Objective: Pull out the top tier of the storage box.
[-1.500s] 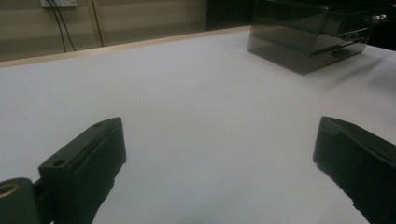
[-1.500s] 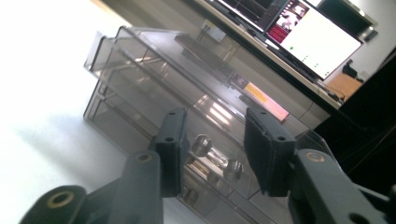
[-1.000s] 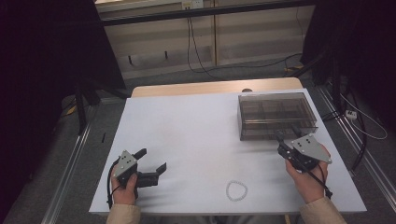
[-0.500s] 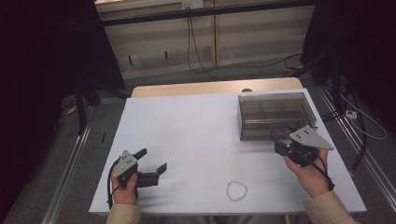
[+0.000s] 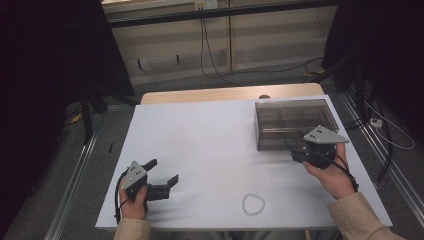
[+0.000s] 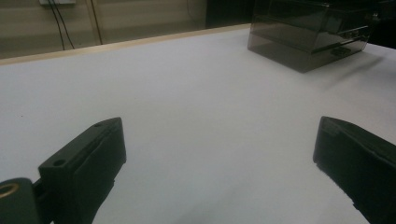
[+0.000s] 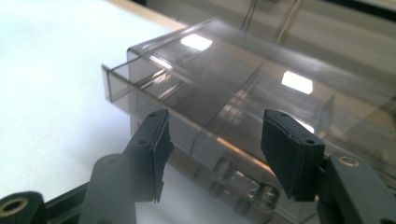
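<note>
The right gripper (image 7: 212,154), jaws wide apart and empty, hangs just before the front edge of one smoky transparent plastic drawer box (image 5: 292,122) at the right of the high view. If it closes too high, I judge the jaws could slide off the smooth lid or push the light box back. The left gripper (image 5: 162,172), equally wide, rests lower left. One small white bead bracelet (image 5: 253,204) lies bottom centre on the white table (image 5: 200,145).

A smoky clear plastic box (image 5: 292,123) with inner compartments sits closed at the table's far right.
</note>
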The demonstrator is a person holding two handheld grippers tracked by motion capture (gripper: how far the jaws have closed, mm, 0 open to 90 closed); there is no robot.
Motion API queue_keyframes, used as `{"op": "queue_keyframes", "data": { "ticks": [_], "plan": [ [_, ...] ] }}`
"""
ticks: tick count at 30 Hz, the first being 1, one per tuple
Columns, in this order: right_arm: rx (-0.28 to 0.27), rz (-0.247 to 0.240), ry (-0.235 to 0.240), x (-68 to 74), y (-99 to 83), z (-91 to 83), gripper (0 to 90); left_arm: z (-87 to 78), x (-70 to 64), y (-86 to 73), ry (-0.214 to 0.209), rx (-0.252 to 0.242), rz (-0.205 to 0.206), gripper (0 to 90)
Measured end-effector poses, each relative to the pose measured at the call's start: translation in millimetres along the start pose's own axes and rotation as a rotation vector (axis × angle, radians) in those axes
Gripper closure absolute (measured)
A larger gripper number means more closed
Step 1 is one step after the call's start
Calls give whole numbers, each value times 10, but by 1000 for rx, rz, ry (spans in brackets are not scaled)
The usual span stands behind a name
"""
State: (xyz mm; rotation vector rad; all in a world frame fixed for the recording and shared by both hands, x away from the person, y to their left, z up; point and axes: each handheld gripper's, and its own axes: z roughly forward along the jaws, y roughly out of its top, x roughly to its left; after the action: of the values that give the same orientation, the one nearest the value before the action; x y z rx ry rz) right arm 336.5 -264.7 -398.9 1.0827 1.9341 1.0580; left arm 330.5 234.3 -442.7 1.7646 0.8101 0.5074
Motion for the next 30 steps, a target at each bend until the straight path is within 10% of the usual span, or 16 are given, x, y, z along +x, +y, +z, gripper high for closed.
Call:
{"op": "queue_keyframes", "data": {
  "ticks": [30],
  "plan": [
    [103,-155,18,-134,-21,62,379,5,-1,-4,0,6,0,27]
  ]
}}
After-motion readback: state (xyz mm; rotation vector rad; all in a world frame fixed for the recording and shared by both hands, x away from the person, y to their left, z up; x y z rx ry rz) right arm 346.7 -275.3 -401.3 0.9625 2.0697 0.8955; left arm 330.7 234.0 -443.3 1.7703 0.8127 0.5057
